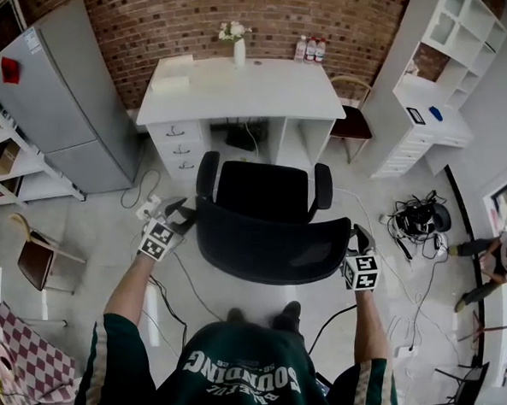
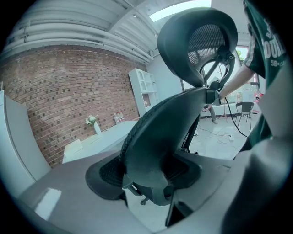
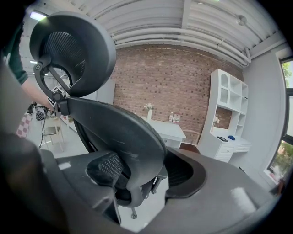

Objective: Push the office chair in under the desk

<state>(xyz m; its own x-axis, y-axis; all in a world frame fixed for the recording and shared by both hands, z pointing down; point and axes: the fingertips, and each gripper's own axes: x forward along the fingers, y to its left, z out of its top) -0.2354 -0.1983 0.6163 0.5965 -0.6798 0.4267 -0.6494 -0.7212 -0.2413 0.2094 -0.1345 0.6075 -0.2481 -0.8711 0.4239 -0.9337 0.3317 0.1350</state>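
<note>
My left gripper (image 1: 177, 217) is pinching the left edge of the chair (image 1: 266, 241) back, with the jaws pressed onto it. The chair is standing just in front of the desk (image 1: 243, 90), facing the knee gap, with the seat not yet under. My right gripper (image 1: 359, 242) is clamping the back's right edge. I judge the grip done and the push itself left.
</note>
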